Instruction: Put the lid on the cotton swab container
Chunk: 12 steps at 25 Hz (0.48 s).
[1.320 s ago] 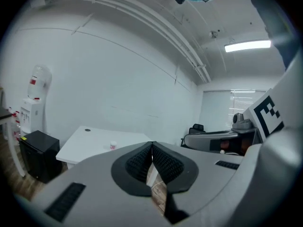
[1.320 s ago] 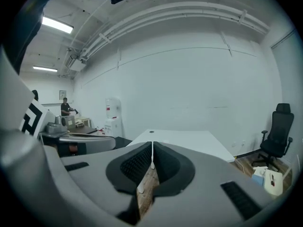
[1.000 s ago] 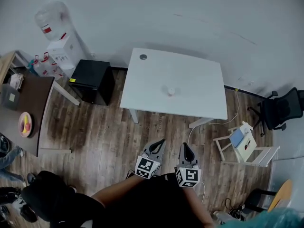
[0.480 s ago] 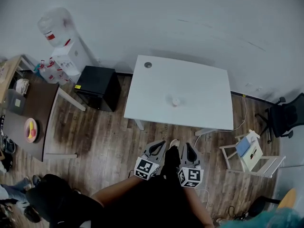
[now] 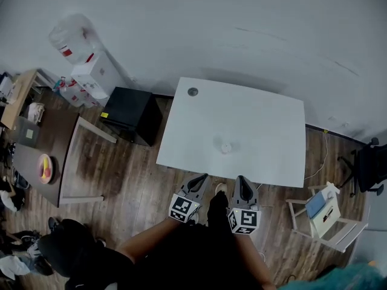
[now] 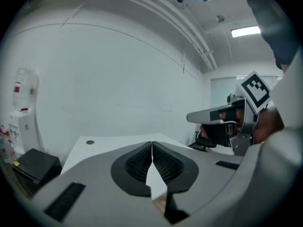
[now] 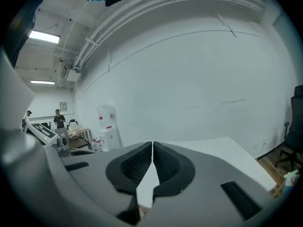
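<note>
A small white round container (image 5: 226,148) stands near the middle of the white table (image 5: 266,132), toward its front edge; I cannot make out a separate lid at this distance. My left gripper (image 5: 202,177) and right gripper (image 5: 241,179) are held side by side in front of the table's near edge, over the wooden floor. Both are shut with nothing between their jaws. In the left gripper view the jaws (image 6: 152,145) meet tip to tip, with the right gripper's marker cube (image 6: 255,90) at the right. The right gripper view shows shut jaws (image 7: 152,146) over the tabletop (image 7: 222,148).
A black cabinet (image 5: 130,113) stands left of the table, a water dispenser (image 5: 81,56) behind it. A dark table (image 5: 36,156) with a plate is at far left. A white stool with items (image 5: 323,213) and a black office chair (image 5: 369,168) are at the right.
The view has moved toward the table: it and the container sit larger and closer to both grippers. The grippers stay shut, side by side.
</note>
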Available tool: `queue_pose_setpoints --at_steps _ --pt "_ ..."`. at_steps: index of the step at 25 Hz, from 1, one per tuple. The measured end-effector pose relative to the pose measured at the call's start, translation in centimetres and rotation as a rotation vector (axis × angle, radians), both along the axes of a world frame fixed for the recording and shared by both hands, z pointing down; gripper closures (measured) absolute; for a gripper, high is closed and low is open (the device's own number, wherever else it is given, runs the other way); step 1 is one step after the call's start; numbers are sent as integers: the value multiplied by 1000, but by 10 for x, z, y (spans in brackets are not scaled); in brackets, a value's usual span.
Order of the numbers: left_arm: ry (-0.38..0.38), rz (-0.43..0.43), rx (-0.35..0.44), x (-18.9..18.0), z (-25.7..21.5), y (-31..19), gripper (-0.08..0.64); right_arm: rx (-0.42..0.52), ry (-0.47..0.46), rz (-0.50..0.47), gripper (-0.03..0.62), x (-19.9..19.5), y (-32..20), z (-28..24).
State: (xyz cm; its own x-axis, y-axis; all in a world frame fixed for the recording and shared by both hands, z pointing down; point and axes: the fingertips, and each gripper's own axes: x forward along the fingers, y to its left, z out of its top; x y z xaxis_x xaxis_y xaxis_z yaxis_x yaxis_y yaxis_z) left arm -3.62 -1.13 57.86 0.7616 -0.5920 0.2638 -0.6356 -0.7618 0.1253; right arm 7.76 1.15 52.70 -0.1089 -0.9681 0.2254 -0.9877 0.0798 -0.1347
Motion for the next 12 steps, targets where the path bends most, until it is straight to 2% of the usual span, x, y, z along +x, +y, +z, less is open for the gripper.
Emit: queue_pose_setpoints --at_steps 4,8,12 --pt "-75 20 -59 20 41 -21 546 -33 2 -44 560 16 -33 15" --pt "-106 27 -76 42 70 -50 546 -51 -2 -71 560 40 -68 27" --pt "-135 23 -109 48 95 -72 546 -83 -7 -86 560 56 -96 41"
